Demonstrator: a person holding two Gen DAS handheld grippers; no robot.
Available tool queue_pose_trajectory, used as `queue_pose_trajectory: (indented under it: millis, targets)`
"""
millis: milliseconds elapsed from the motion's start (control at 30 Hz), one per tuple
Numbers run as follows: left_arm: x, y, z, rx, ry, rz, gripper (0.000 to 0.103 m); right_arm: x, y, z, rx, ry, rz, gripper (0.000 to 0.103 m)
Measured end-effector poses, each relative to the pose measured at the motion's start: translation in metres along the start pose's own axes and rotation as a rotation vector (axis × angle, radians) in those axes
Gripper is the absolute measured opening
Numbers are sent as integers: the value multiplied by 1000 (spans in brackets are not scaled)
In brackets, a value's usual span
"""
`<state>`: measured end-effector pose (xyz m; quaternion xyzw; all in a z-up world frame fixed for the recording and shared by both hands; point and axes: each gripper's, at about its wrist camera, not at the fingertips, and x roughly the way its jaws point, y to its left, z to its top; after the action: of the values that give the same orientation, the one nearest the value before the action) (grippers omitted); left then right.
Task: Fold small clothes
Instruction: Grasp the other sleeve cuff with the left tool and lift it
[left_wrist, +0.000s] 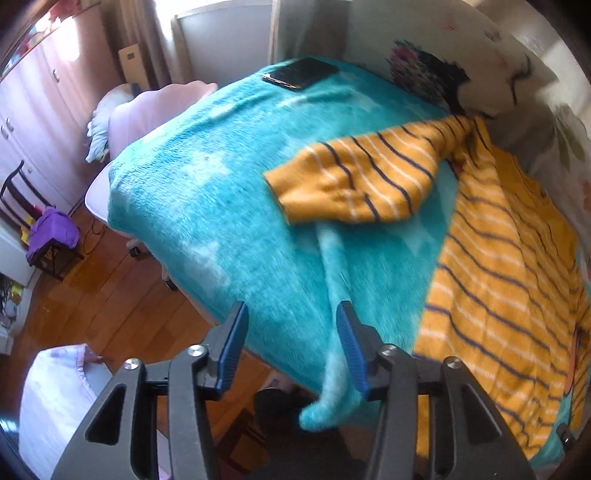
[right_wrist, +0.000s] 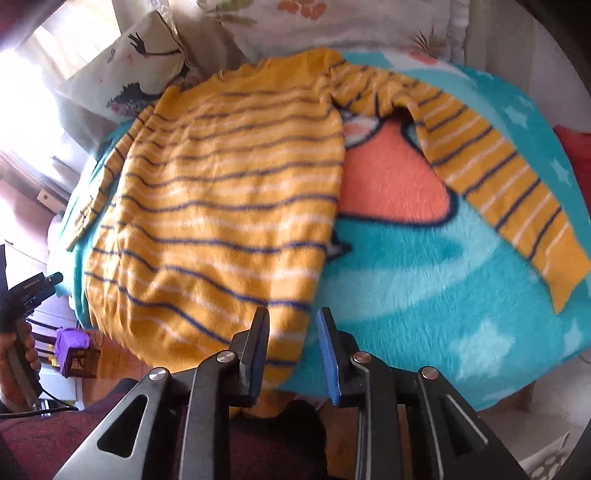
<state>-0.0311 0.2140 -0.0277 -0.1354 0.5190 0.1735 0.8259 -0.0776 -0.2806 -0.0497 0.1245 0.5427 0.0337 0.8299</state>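
Observation:
A yellow sweater with navy and white stripes lies flat on a teal fleece blanket (left_wrist: 221, 192). In the left wrist view its body (left_wrist: 498, 266) fills the right side and one sleeve (left_wrist: 354, 184) stretches left across the blanket. My left gripper (left_wrist: 291, 310) hovers open over the blanket's near edge, left of the sweater, with nothing between its fingers. In the right wrist view the sweater's body (right_wrist: 221, 192) is centre left and the other sleeve (right_wrist: 498, 184) runs down to the right. My right gripper (right_wrist: 293, 314) stands open just above the hem's right corner, pads apart from the cloth.
A dark phone (left_wrist: 301, 72) lies on the blanket's far part. Patterned pillows (left_wrist: 424, 70) line the far side. A pink chair (left_wrist: 155, 107) and wooden floor (left_wrist: 122, 295) are at the left. A hand (right_wrist: 18, 354) holds the other gripper's handle at the left edge.

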Motion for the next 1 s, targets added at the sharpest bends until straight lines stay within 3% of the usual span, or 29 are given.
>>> queue_pose_trajectory:
  millis: [100, 167, 267, 433, 600, 633, 700, 733, 833, 1000]
  targets:
    - [15, 7, 25, -21, -4, -41, 62, 6, 22, 18, -43, -12, 3, 29]
    - [28, 9, 44, -13, -11, -68, 69, 12, 44, 31, -73, -21, 0, 35]
    - [46, 13, 76, 27, -12, -108, 71, 22, 76, 44, -102, -33, -18, 38]
    - [74, 16, 122, 171, -12, -192, 71, 43, 133, 60, -89, -17, -31, 38]
    - [98, 0, 140, 346, 42, -324, 71, 62, 186, 70, -67, -2, -62, 38]
    - [103, -5, 141, 380, 67, -343, 69, 65, 195, 72, -64, -2, -68, 38]
    - [110, -10, 139, 422, 128, -382, 22, 70, 213, 75, -59, -2, -89, 38]
    - [114, -9, 140, 427, 171, -401, 7, 72, 220, 76, -58, -3, -101, 38]
    - [111, 4, 156, 405, 187, -423, 7, 73, 238, 77, -53, -13, -142, 38]
    - [110, 53, 236, 293, 87, -299, 7, 77, 247, 78, -1, -17, -173, 38]
